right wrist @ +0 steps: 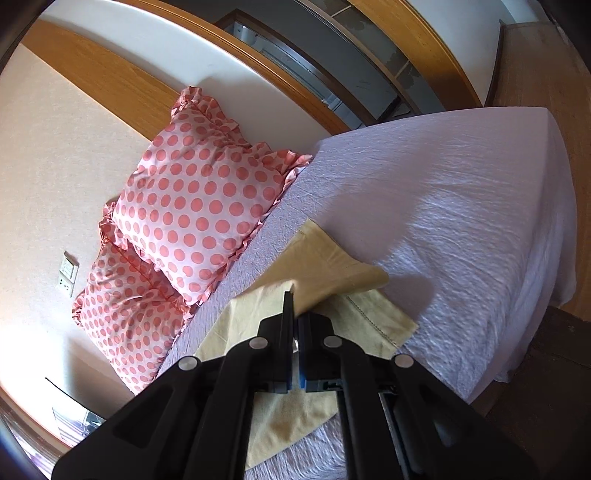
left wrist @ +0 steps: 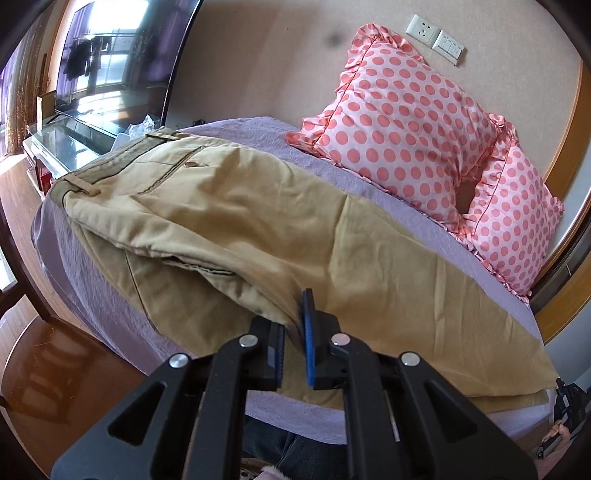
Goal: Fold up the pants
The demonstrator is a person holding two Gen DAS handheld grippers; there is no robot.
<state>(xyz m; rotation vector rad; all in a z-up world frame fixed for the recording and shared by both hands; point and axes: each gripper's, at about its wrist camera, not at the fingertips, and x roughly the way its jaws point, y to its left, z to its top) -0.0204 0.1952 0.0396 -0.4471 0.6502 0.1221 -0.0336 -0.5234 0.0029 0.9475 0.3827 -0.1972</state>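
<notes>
Under right hand-held gripper (right wrist: 294,308), pants (right wrist: 332,266) hem partly hidden.

Bed (left wrist: 258,127) w/ lilac sheet fills the mid frame in both views. Tan pants (left wrist: 236,206) lie flat across it, waistband at upper left of the left view, leg hems (right wrist: 332,258) at center of the right view. Two pink polka-dot pillows (left wrist: 402,122) sit at the bed's far edge, against the wall.

Two polka-dot pillows (left wrist: 399,122) lean on the far wall atop a lilac bedspread (right wrist: 461,221), a wall socket (left wrist: 419,26) above, a TV (left wrist: 110,55) far left.
</notes>
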